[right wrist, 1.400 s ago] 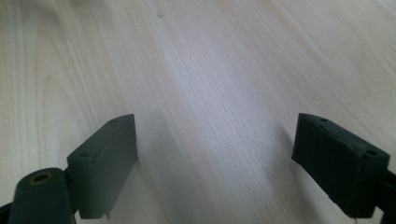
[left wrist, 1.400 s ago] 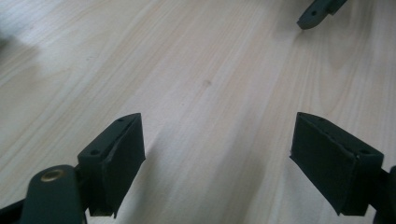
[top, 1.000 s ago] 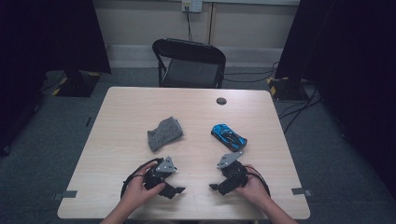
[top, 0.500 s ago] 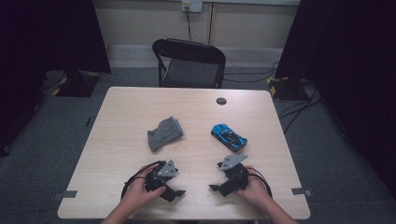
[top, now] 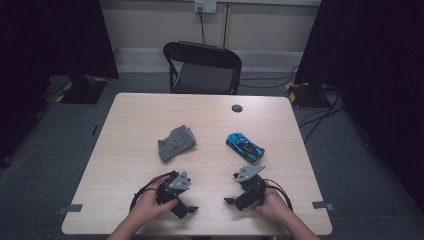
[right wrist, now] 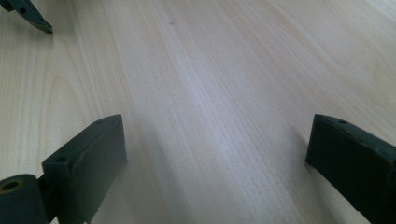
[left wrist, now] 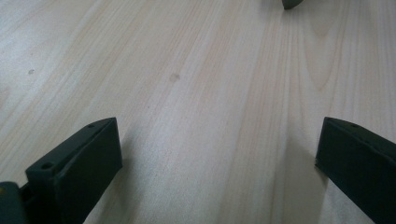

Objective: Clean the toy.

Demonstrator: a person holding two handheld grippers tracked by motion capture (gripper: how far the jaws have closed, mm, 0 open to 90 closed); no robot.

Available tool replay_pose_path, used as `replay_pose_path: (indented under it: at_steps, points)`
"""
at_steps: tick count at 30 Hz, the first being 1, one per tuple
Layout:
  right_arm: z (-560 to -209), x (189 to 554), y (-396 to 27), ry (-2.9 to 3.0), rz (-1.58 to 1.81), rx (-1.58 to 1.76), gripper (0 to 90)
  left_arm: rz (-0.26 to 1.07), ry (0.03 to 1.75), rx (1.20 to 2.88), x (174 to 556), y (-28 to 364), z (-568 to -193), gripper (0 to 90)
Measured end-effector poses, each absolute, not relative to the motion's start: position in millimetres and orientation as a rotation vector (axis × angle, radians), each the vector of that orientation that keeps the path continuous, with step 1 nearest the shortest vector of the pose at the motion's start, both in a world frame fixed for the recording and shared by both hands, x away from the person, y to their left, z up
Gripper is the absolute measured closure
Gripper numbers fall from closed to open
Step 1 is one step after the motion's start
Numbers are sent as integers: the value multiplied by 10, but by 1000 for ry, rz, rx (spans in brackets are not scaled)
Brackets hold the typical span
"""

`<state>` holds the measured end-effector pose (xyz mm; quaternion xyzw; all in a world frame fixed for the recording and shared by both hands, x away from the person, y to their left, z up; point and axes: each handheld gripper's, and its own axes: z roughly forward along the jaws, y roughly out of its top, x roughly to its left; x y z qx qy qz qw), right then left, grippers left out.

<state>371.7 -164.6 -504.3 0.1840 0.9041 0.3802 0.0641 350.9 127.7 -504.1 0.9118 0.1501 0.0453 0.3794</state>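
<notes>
Grey cloth (top: pixel 176 142) and blue toy car (top: pixel 245 147) lie mid-table, well apart from both grippers. Left gripper (top: pixel 184 208) jaws have just been opening, nothing between them; right gripper (top: pixel 231 201) is spread too, ready for approach.

In the high view, the person's forearms are cut off by the bottom edge, and each hand covers the rear of the black two-jaw gripper it holds. The small dark round object (top: pixel 237 108) near the pale wooden table's (top: pixel 130 125) far edge is too small to identify. In the left gripper view, a dark jaw tip (left wrist: pixel 293 3) is clipped by the top edge; in the right gripper view, another (right wrist: pixel 25 14) is cut off at the top left corner.
</notes>
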Motion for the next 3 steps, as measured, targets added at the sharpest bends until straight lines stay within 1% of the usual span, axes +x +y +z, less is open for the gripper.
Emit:
replay_pose_path:
  at_steps: [3]
  points:
    - [-5043, 3718, -1645, 2730, 1148, 555, 43, 116, 383, 2329, 3509, 1277, -5041, 0]
